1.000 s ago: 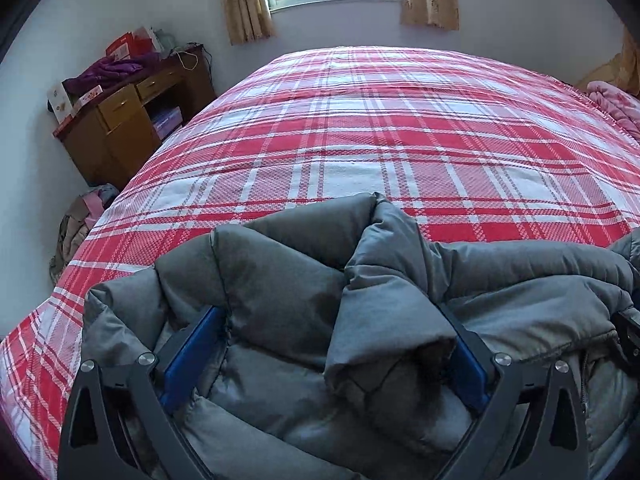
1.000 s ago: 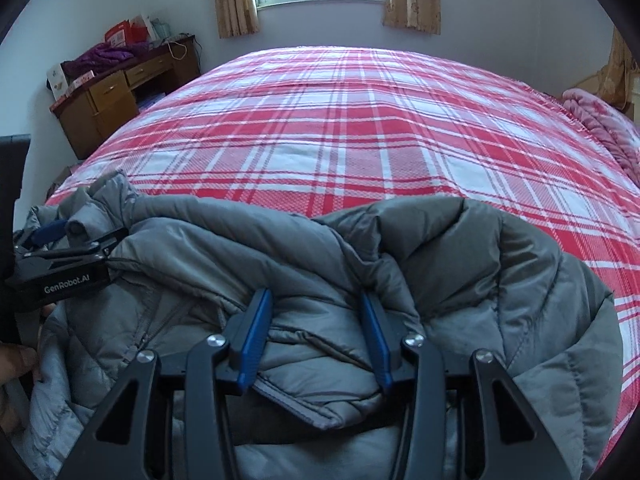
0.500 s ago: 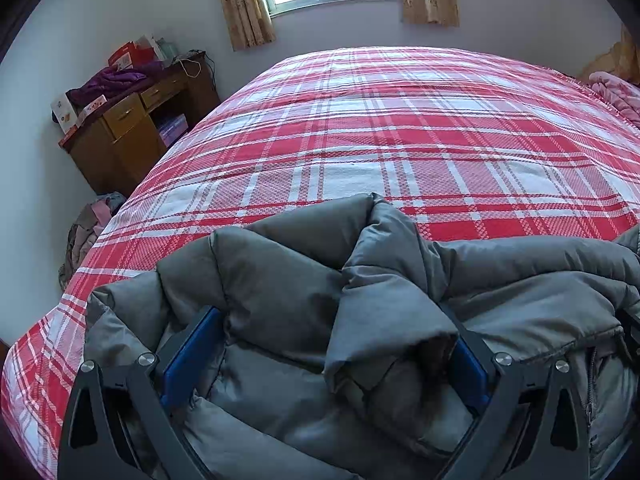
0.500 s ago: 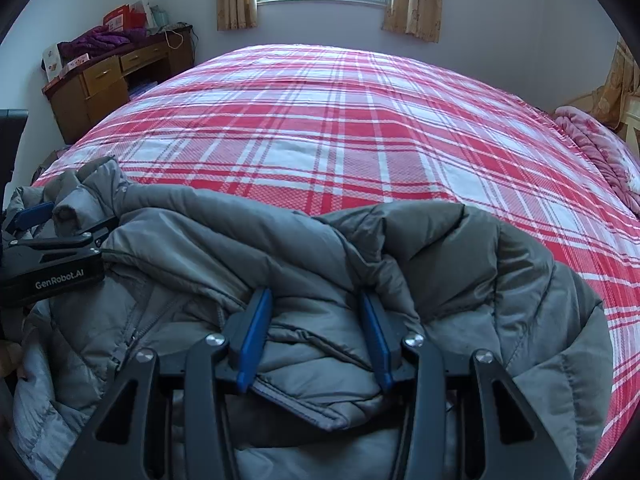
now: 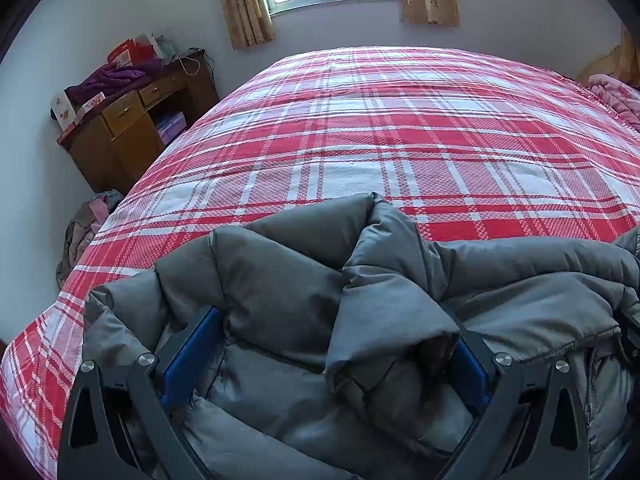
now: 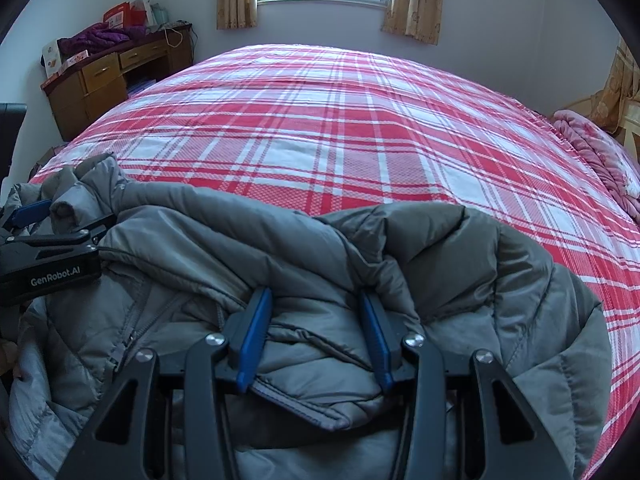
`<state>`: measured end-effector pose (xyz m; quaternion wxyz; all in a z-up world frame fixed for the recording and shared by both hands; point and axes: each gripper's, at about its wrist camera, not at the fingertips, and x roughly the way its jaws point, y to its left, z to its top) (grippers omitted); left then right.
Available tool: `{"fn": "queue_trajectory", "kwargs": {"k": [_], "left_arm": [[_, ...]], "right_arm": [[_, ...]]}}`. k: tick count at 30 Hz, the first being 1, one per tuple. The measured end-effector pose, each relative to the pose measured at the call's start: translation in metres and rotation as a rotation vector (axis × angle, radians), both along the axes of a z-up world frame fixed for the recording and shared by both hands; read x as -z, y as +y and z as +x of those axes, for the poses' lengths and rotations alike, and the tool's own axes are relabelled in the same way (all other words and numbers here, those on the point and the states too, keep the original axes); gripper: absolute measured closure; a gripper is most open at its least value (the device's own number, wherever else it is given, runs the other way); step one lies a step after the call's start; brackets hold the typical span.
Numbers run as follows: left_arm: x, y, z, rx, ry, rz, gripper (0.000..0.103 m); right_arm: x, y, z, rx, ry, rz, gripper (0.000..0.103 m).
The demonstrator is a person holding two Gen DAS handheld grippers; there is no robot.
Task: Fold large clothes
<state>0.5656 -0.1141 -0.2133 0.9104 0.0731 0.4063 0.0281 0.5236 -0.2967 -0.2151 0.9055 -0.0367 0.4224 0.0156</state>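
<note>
A grey puffer jacket [image 5: 280, 280] lies bunched at the near edge of a bed with a red and white plaid cover [image 5: 400, 140]. My left gripper [image 5: 324, 344] has its blue-padded jaws wide apart with thick folds of the jacket bulging between them. My right gripper [image 6: 316, 320] is clamped on a fold of the jacket [image 6: 460, 264] near its edge. In the right wrist view the left gripper [image 6: 44, 220] shows at the far left, gripping the jacket's other end. The jacket's zipper [image 6: 128, 332] shows between the two.
The plaid bed cover [image 6: 340, 128] stretches away ahead. A wooden desk [image 5: 120, 128] with boxes and purple clothing stands at the left wall. A pink blanket [image 6: 596, 160] lies at the bed's right edge. A clothes pile [image 5: 84, 228] lies on the floor left.
Both grippers, holding the jacket, have risen slightly and shifted forward over the bed; the grip on the jacket is the same.
</note>
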Motion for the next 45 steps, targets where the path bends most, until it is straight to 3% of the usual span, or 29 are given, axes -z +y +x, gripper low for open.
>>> {"fn": "queue_trajectory", "kwargs": {"k": [15, 17, 19, 22, 23, 27, 34, 37, 45], "left_arm": [[-0.001, 0.0, 0.003, 0.008, 0.014, -0.002, 0.001], [-0.011, 0.006, 0.007, 0.017, 0.049, -0.023, 0.001], [-0.034, 0.017, -0.003, -0.002, 0.033, -0.038, 0.001], [-0.067, 0.037, -0.039, 0.035, -0.005, -0.108, 0.001], [-0.076, 0.047, -0.059, 0.053, -0.018, -0.121, 0.001], [-0.082, 0.079, -0.134, 0.082, -0.021, -0.114, 0.001], [-0.045, 0.124, -0.269, 0.075, 0.032, -0.075, 0.001], [-0.03, 0.131, -0.307, 0.053, 0.049, -0.064, 0.001], [-0.011, 0.149, -0.374, 0.007, 0.081, -0.145, 0.001]], "right_arm": [[0.001, 0.004, 0.002, -0.001, 0.002, -0.021, 0.054], [0.0, 0.001, 0.002, -0.005, 0.006, -0.006, 0.053], [-0.006, -0.004, 0.0, -0.026, 0.017, 0.013, 0.05], [-0.032, -0.02, -0.028, 0.011, -0.025, 0.021, 0.024], [-0.041, -0.027, -0.043, 0.013, -0.037, 0.034, 0.022], [-0.053, -0.055, -0.114, 0.0, 0.004, 0.085, 0.022], [-0.031, -0.094, -0.248, 0.066, 0.079, 0.1, 0.022], [-0.025, -0.11, -0.29, 0.131, 0.086, 0.108, 0.022], [-0.018, -0.114, -0.372, 0.22, 0.061, 0.197, 0.022]]}}
